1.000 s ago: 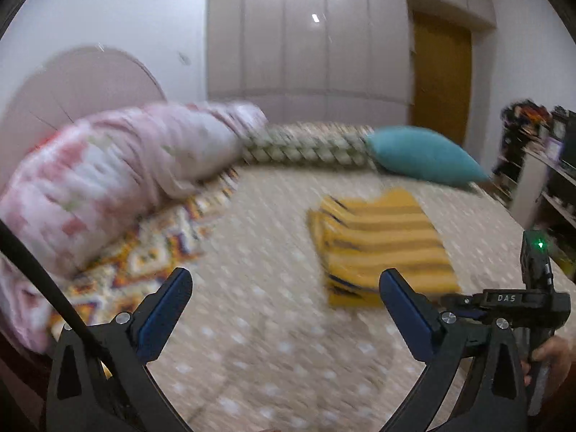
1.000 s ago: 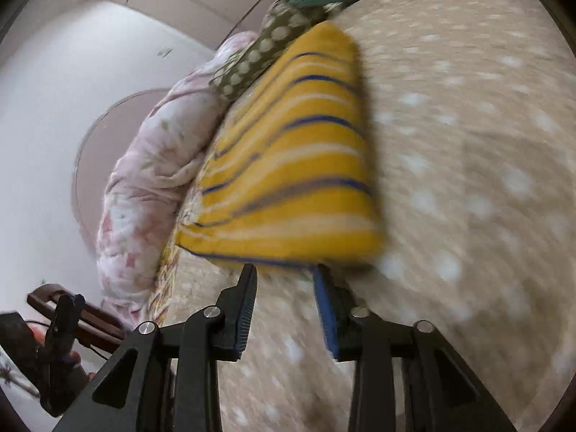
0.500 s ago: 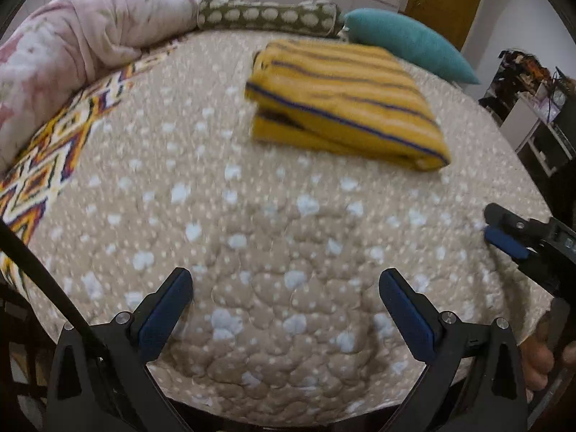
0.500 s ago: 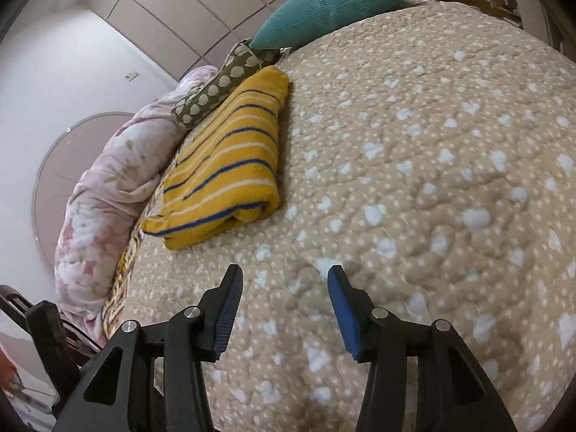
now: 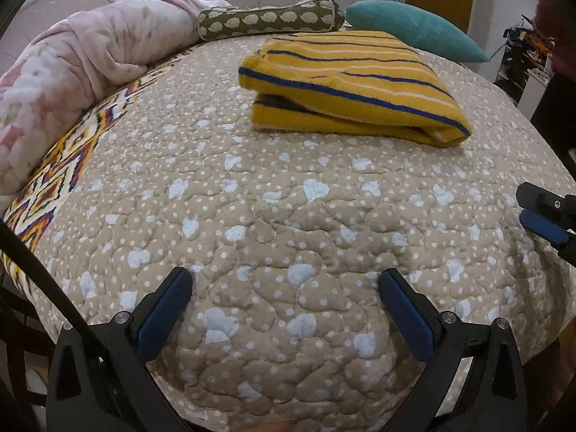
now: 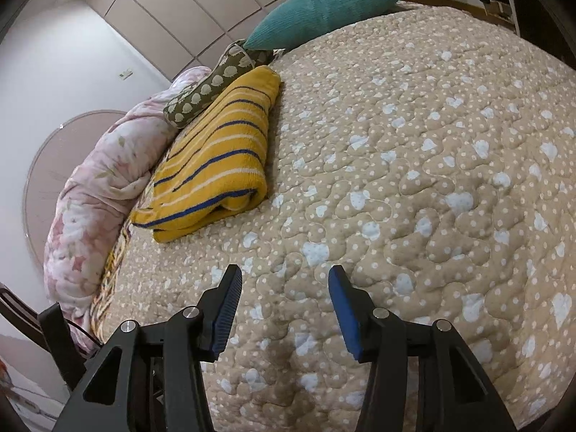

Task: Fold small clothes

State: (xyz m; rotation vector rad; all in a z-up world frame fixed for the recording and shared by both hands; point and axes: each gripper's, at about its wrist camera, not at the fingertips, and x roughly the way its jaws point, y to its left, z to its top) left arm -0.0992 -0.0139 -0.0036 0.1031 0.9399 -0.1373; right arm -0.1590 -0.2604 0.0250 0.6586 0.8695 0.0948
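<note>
A folded yellow garment with blue and white stripes lies flat toward the far side of the bed. My left gripper hovers open over the bedspread's near edge, well short of the garment, nothing between its blue pads. My right gripper also stands open and empty above the quilt, the garment off to its upper left. The right gripper's fingers show at the right edge of the left wrist view.
The beige quilted bedspread has white hearts and dots. A pink floral blanket is bunched at the left. An olive bolster and a teal pillow lie behind the garment. Shelves stand at the right.
Both grippers have drawn back from the garment toward the near edge of the bed. The left one dropped and tipped downward. The right gripper's jaws have spread wider.
</note>
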